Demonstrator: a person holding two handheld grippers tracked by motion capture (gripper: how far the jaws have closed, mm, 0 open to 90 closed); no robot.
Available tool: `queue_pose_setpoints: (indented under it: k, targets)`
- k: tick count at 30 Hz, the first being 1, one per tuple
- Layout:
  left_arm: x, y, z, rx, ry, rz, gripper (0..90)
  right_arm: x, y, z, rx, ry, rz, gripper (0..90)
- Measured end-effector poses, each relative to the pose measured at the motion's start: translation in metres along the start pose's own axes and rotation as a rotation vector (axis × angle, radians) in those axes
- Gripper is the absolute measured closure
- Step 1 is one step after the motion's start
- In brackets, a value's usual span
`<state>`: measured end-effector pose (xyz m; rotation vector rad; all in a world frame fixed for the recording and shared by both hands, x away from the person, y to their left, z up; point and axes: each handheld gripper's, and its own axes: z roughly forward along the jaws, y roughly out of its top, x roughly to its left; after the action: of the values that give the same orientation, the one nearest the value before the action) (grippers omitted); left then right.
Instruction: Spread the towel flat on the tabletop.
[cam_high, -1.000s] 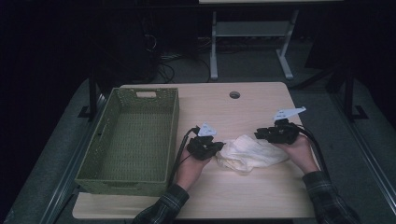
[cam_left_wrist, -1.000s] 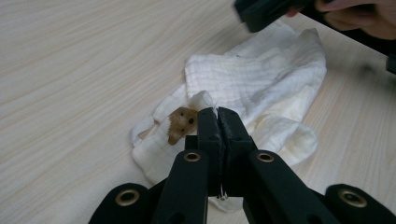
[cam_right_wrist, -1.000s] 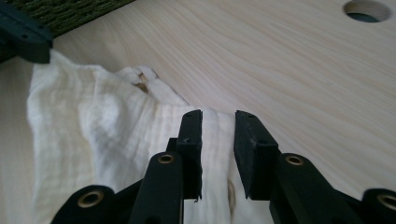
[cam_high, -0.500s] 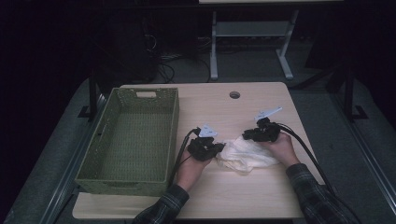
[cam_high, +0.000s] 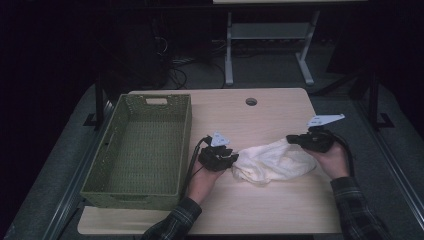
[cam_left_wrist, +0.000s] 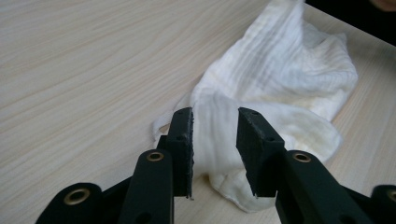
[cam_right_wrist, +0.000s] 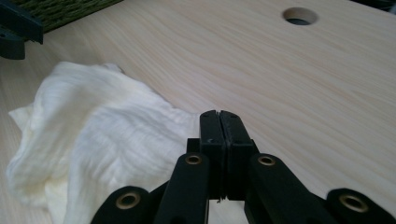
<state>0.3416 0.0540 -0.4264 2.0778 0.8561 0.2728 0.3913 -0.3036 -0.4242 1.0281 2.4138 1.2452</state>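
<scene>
**Cloth stretched out, basket still empty**

The cream cloth (cam_high: 272, 161) lies on the table (cam_high: 260, 215) right of centre, beside the green basket (cam_high: 142, 145) at the left edge. The left gripper (cam_left_wrist: 215, 140) has just opened partway; its pads straddle a fold without pressing it. The right gripper (cam_right_wrist: 219, 135) has just closed tight on the cloth's right end. Judged from this, spreading or folding is under way, and nothing is stowed yet.
</scene>
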Motion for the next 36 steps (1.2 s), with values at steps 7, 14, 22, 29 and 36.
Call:
queue_pose_setpoints:
  k: [7, 14, 22, 29, 36]
  targets:
    - [0.002, -0.005, 0.012, 0.041, 0.007, 0.005, 57.4, -0.017, -0.015, -0.034, -0.046, -0.064, 0.044, 88.7]
    - [0.016, -0.007, 0.027, 0.051, 0.035, -0.013, 55.3, -0.026, -0.014, -0.047, -0.071, -0.103, 0.053, 88.8]
    - [0.023, 0.002, 0.044, 0.043, -0.014, -0.021, 50.7, -0.028, -0.014, -0.047, -0.071, -0.106, 0.051, 88.8]
    - [0.030, 0.003, 0.058, 0.033, -0.043, -0.061, 53.3, -0.032, -0.015, -0.052, -0.067, -0.140, 0.055, 88.7]
    - [0.029, 0.005, 0.057, 0.044, -0.075, -0.050, 86.3, -0.036, -0.017, -0.059, -0.085, -0.143, 0.067, 88.8]
